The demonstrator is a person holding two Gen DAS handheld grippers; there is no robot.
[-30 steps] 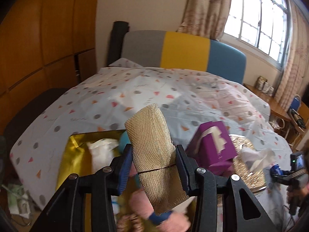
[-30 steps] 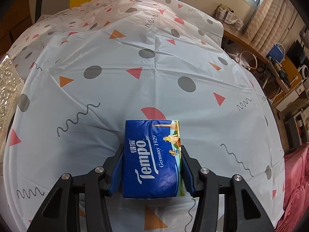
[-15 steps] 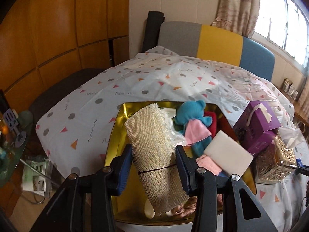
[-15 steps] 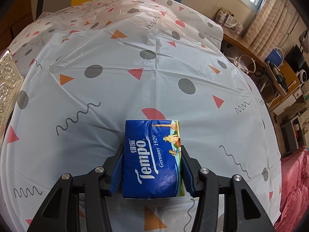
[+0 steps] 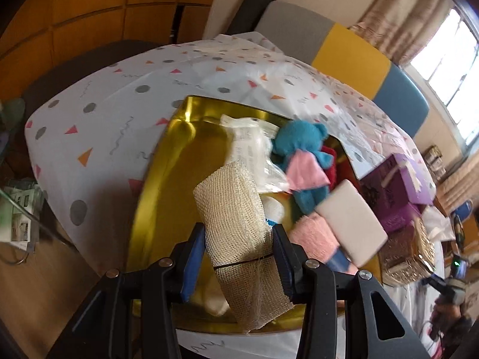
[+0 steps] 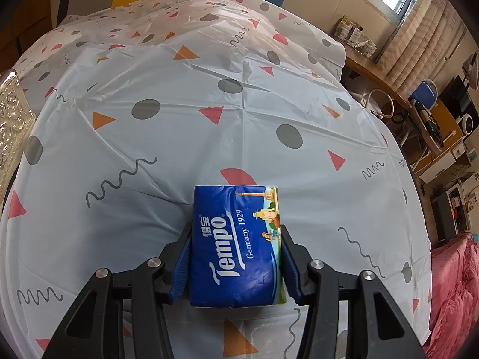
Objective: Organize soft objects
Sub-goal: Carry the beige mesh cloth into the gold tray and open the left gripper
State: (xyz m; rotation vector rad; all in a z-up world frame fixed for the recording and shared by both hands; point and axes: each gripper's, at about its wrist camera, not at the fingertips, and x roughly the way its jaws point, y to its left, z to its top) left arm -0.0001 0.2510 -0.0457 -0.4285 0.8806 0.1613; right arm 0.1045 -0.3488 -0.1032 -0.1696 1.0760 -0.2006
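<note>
My left gripper (image 5: 238, 257) is shut on a beige mesh bundle (image 5: 235, 224) tied with a thin black band, held above the near half of a gold tray (image 5: 179, 185). In the tray lie a blue teddy bear (image 5: 299, 149) with a pink cloth, a clear plastic packet (image 5: 251, 146), a white sponge block (image 5: 350, 221), a pink towel (image 5: 314, 236) and a red cloth (image 5: 330, 161). My right gripper (image 6: 236, 260) is shut on a blue Tempo tissue pack (image 6: 238, 245) just above the patterned tablecloth (image 6: 179, 125).
A purple tissue box (image 5: 398, 185) and an ornate gold tissue box (image 5: 410, 254) stand right of the tray; that gold box's edge (image 6: 12, 125) shows at the right wrist view's left. A grey, yellow and blue headboard (image 5: 344, 53) is behind. A desk (image 6: 419, 113) stands right.
The left gripper swung left and down with the mesh bundle, from beside the purple box to over the gold tray, and rolled. The right gripper and tissue pack stayed put.
</note>
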